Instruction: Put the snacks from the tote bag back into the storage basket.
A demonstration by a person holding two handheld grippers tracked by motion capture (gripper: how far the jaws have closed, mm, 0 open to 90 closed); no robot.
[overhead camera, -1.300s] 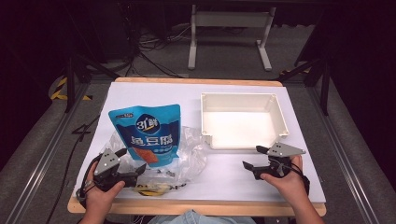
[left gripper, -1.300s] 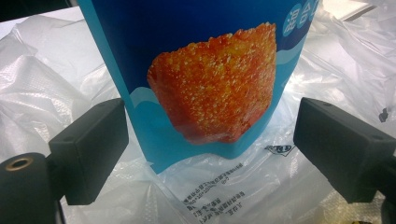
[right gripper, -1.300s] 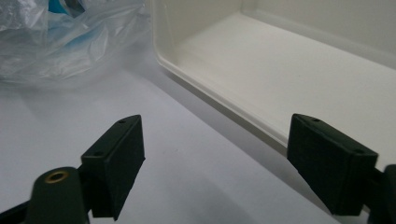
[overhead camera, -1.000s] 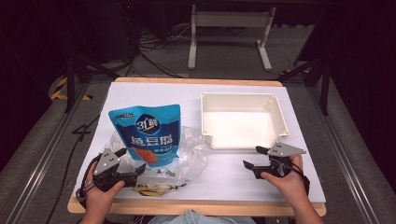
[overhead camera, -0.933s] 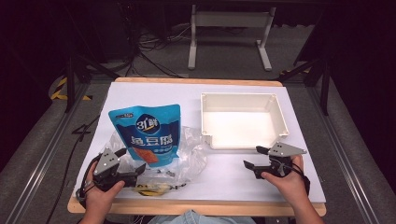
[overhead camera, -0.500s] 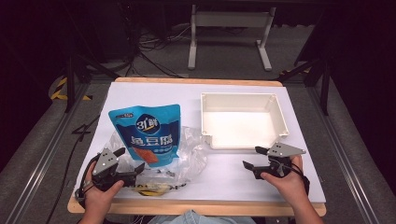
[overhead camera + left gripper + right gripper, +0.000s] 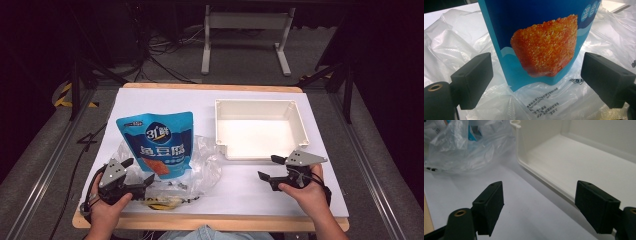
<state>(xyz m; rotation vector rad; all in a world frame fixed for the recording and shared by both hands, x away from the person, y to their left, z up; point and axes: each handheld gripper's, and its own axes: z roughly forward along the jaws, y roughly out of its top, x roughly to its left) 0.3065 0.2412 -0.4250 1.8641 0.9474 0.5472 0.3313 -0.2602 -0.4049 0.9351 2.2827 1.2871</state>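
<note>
A blue snack pouch point(image 7: 159, 141) with an orange food picture point(image 7: 546, 47) lies on a crumpled clear plastic bag point(image 7: 200, 167) at the table's left. My left gripper point(image 7: 136, 172) sits at the pouch's near corner, open, its jaws on either side of the pouch's bottom edge without touching it point(image 7: 535, 77). An empty white tray point(image 7: 257, 127) stands at the right. My right gripper point(image 7: 271, 168) rests open just in front of the tray's near left corner point(image 7: 517, 126), nothing between its jaws.
A white sheet point(image 7: 240, 185) covers the wooden table; its front edge point(image 7: 210, 222) runs just before the hands. A small yellow and black item point(image 7: 160, 202) lies under the clear bag near the front. Dark floor, cables and a metal stand point(image 7: 245, 30) lie beyond.
My left gripper has crept slightly toward the pouch's near corner. The right gripper, pouch and tray have stayed put.
</note>
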